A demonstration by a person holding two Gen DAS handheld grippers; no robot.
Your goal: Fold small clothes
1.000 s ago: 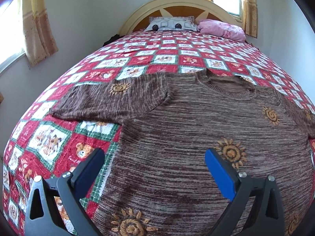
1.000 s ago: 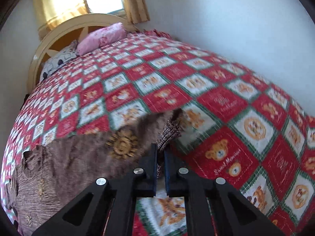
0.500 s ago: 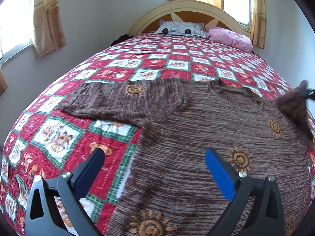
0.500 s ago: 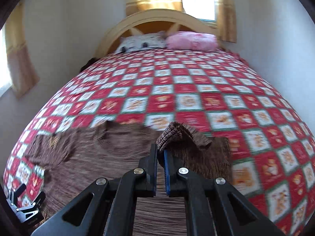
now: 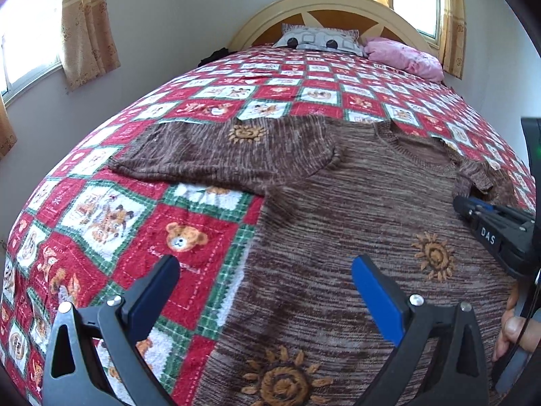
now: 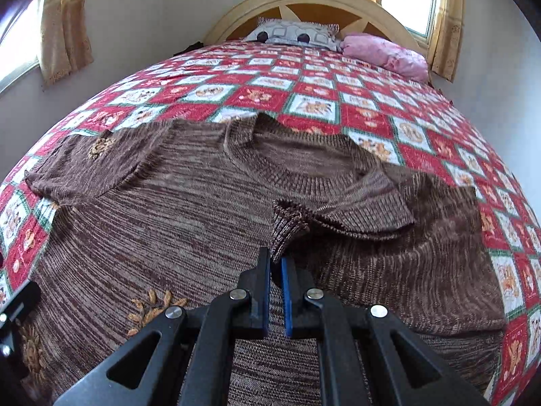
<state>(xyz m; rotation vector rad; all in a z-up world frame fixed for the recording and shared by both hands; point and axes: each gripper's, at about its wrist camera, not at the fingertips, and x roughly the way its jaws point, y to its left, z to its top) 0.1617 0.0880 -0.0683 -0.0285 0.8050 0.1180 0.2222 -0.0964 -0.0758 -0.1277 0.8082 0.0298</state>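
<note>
At the far left of the left wrist view, curtains (image 5: pixel 89 30) are seen beside a window, and a red, white and green quilt (image 5: pixel 189 216) with bear squares is spread over the bed. The left tongs (image 5: pixel 265 299) are held spread wide at the bottom of the frame, with nothing between them; one finger is over the quilt, the other over the sweater (image 5: pixel 355 223). The brown sweater is laid flat across the centre and right of the bed, with one sleeve (image 5: pixel 216 159) stretched out toward the left of the frame. At the top centre a headboard (image 5: pixel 324 3) and two pillows, one grey (image 5: pixel 318 39) and one pink (image 5: pixel 405 57), are seen. At the right edge the right tongs (image 5: pixel 465 203) are seen from the side, with a hand (image 5: pixel 514 328) below them.

In the right wrist view, the sweater fills the middle of the frame. The right tongs (image 6: pixel 275 270) are pressed together on the cuff (image 6: pixel 287 226) of the other sleeve, which is folded in over the sweater's chest, just below the collar (image 6: pixel 294 172).
</note>
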